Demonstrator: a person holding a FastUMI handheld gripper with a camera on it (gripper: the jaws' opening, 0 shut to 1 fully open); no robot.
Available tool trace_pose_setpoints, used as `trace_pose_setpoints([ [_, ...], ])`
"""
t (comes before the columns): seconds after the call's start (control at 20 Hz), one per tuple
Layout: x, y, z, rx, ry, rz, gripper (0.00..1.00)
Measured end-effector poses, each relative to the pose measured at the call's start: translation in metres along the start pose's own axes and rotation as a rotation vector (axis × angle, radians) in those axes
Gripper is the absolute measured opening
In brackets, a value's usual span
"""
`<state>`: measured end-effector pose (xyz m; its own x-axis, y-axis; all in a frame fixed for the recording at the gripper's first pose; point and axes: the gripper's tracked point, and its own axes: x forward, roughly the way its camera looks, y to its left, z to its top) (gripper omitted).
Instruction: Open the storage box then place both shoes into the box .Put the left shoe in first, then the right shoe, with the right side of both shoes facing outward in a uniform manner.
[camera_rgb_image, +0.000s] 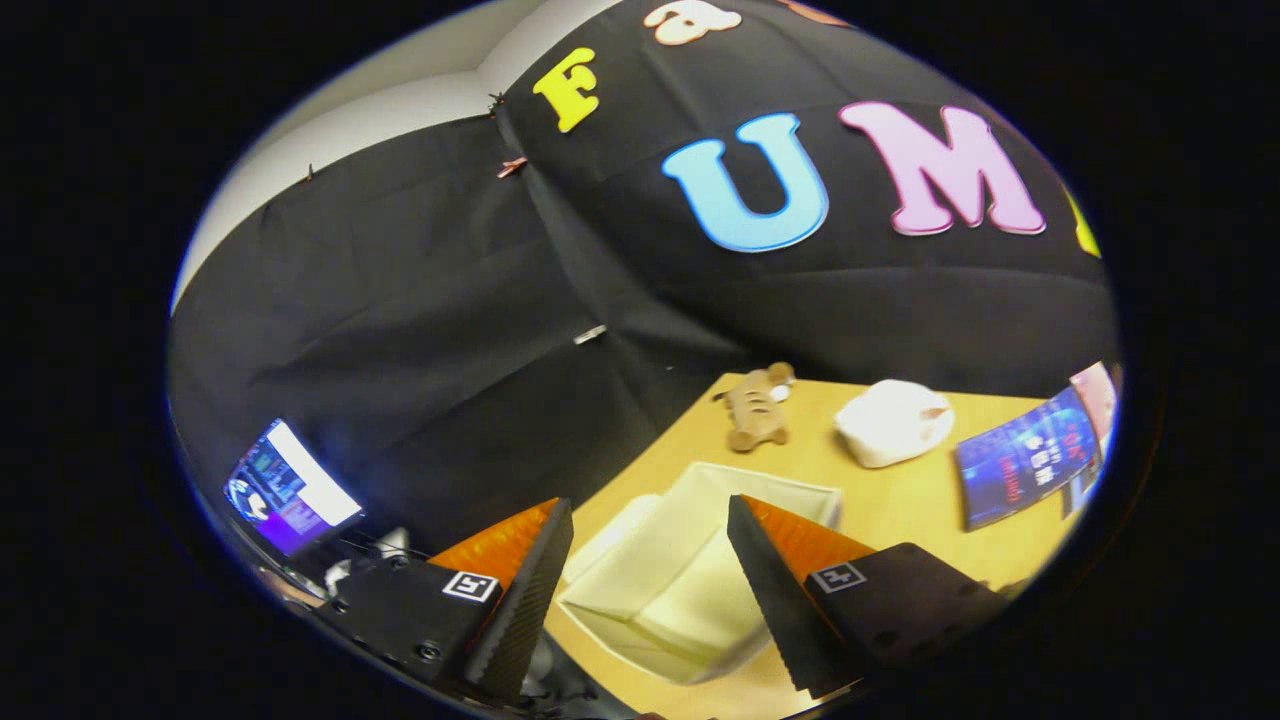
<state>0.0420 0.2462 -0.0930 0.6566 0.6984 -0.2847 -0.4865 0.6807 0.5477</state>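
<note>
Cream storage box on wooden table, lid off.
Gripper spread wide, holding nothing, box between and just ahead of its fingers; beyond: white shoe; plush toy; booklet.

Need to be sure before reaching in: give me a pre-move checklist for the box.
1. Gripper open, fingers apart with nothing clamped: ok.
2. Storage box within view, between and just beyond the fingers on the table: ok.
3. Box lid open or shut: cannot tell.
4. Shoes located: cannot tell; only a white object lies beyond the box.
5. Plush toy apart from the box: ok.
</note>
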Motion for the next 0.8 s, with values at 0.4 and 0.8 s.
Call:
trace_pose_setpoints([
  [0.4,-0.097,-0.132,-0.073,-0.053,0.051,-0.376,0.98],
  [0.8,-0.131,-0.224,-0.19,-0.05,0.246,-0.6,0.94],
])
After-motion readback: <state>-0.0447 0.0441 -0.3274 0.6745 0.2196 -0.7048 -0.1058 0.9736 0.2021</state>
